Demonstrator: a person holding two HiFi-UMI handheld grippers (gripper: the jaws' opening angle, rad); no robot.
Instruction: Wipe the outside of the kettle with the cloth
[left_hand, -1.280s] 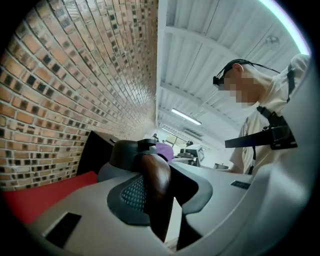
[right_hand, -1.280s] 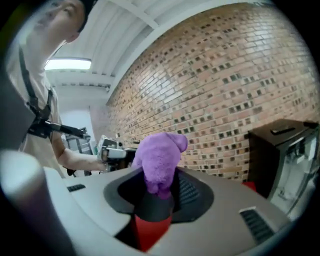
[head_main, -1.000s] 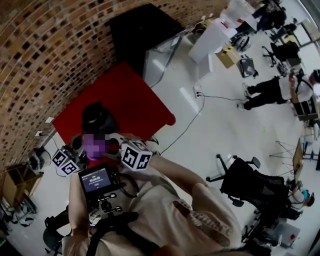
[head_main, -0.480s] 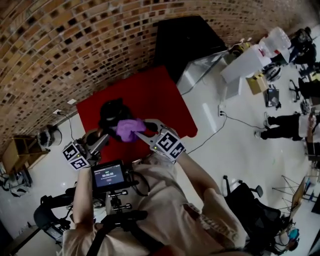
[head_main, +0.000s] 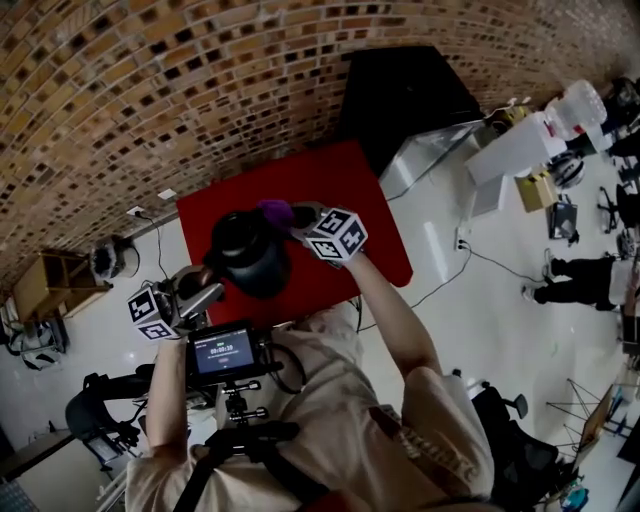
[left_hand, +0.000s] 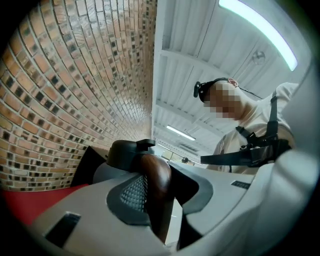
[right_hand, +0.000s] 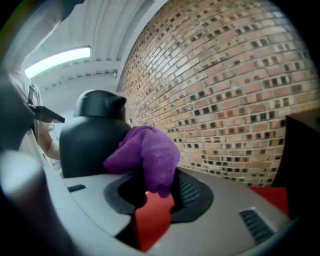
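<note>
Brick wall (head_main: 150, 90) backs the red tabletop (head_main: 340, 180) under our black kettle (head_main: 250, 255). Our left hand-held gripper (head_main: 208, 290) clamps the kettle's wooden handle (left_hand: 156, 185), likely to steady it. Our right hand-held gripper (head_main: 297, 215) pinches the purple cloth (head_main: 275, 210) at the kettle's opposite side for wiping.

Beige tee (head_main: 350, 400), blk harness (head_main: 235, 440), grey L claw (left_hand: 160, 187), R claw (right_hand: 155, 192), 2 b&w cubes (head_main: 335, 235)

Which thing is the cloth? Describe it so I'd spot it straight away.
Find the red surface under the brick wall, then the black kettle over it. The cloth is the small crumpled wad pinched in the jaws of the right gripper by the kettle, the only purple thing there.
</note>
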